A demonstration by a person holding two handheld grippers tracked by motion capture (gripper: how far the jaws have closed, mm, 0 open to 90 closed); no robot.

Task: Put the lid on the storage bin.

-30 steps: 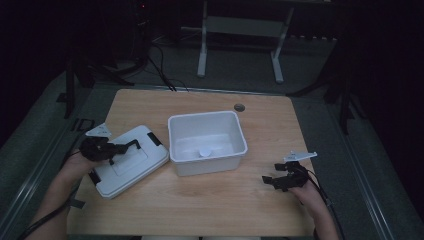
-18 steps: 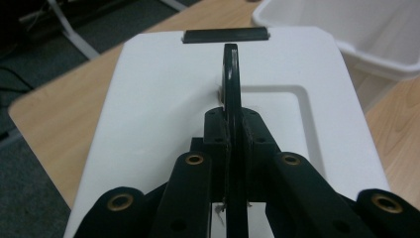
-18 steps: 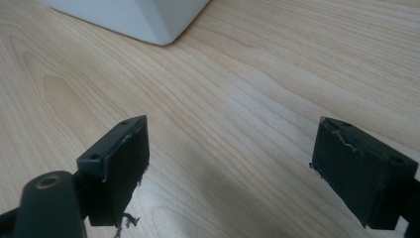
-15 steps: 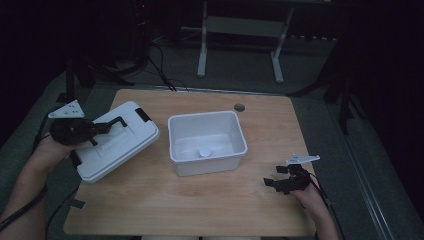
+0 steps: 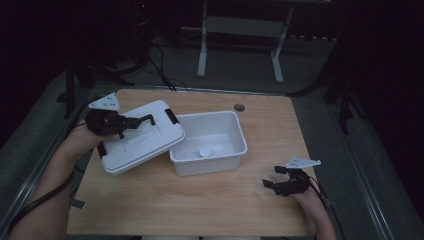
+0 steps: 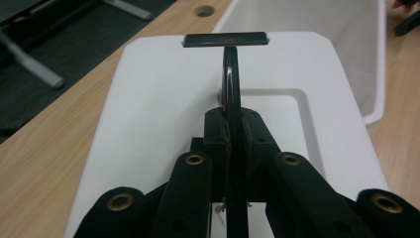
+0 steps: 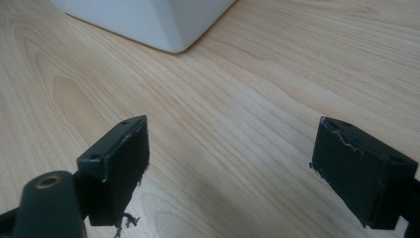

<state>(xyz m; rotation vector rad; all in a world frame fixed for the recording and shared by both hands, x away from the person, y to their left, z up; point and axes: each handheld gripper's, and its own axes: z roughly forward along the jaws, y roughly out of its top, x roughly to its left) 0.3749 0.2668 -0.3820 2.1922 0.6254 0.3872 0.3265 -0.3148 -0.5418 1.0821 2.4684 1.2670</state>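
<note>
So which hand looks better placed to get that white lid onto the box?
Probably the left. The left gripper is already shut on the black handle of the lid, held beside the open box. The right gripper is open over bare table, away from both.

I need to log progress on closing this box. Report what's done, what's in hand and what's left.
Done: the left gripper is shut on the lid's handle and holds the white lid tilted, its right edge at the white bin's left rim.
In hand: carrying the lid over.
Left: seating it; the bin stands uncovered, a small round thing inside. The right gripper waits open.
</note>
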